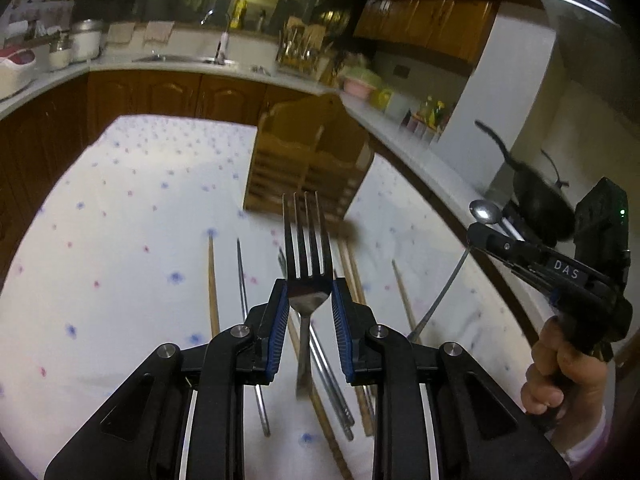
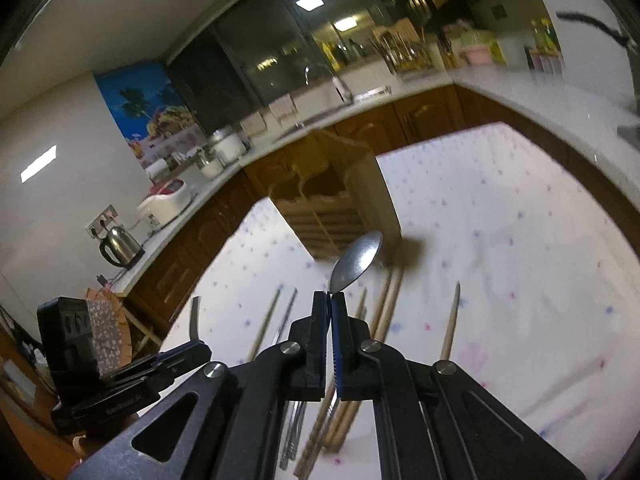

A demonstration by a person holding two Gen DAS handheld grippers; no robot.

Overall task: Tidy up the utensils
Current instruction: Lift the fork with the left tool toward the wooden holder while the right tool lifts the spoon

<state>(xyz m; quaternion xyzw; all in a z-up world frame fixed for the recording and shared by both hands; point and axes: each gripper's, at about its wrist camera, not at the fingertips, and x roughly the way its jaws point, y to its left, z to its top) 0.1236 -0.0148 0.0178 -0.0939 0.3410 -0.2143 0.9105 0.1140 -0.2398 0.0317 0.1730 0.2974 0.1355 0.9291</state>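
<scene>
My left gripper (image 1: 310, 292) is shut on a steel fork (image 1: 308, 248), tines pointing ahead and the handle hanging down between the blue pads. My right gripper (image 2: 331, 296) is shut on the neck of a steel spoon (image 2: 358, 260), bowl raised forward. Both hang above the flowered tablecloth (image 1: 120, 220). A slatted wooden utensil holder (image 1: 308, 164) stands ahead at the table's far side, also the holder (image 2: 340, 192) in the right wrist view. Wooden chopsticks (image 1: 213, 280) and metal chopsticks (image 1: 242, 280) lie loose on the cloth below. The right gripper (image 1: 480, 232) shows at the right edge, held by a hand.
More chopsticks (image 2: 386, 308) and a single one (image 2: 450, 324) lie on the cloth. A white counter (image 1: 248, 66) with sink, dish rack and containers runs around the table. A kettle (image 2: 120, 246) and a rice cooker (image 2: 168, 200) stand on the left counter.
</scene>
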